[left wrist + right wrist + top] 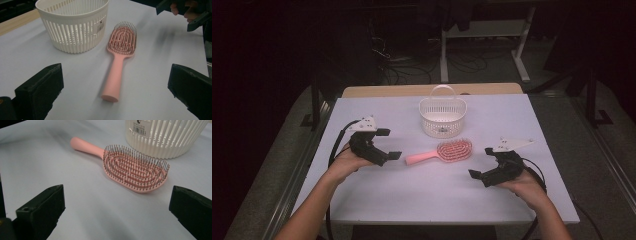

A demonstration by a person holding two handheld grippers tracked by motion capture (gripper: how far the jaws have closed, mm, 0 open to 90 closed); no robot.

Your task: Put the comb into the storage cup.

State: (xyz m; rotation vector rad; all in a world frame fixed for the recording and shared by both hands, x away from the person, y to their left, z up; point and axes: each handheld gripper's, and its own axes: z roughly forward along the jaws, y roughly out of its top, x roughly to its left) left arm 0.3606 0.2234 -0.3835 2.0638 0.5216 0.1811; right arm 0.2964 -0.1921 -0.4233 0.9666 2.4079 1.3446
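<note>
Either side of the pink hairbrush (446, 151), both grippers' jaws wide apart, empty.

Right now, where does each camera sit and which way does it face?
High view: above the person's side, looking forward and down at table; forearms, left gripper, right gripper show.
Left gripper view: from the handle end of hairbrush, past open jaws.
Right gripper view: from the bristle end, open jaws.
Shared: hairbrush and basket in all three.

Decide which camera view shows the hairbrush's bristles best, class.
The right gripper view: the hairbrush lies close, bristles up and individually clear. The left gripper view shows them farther off beyond the handle; the high view shows a small pink shape.
</note>
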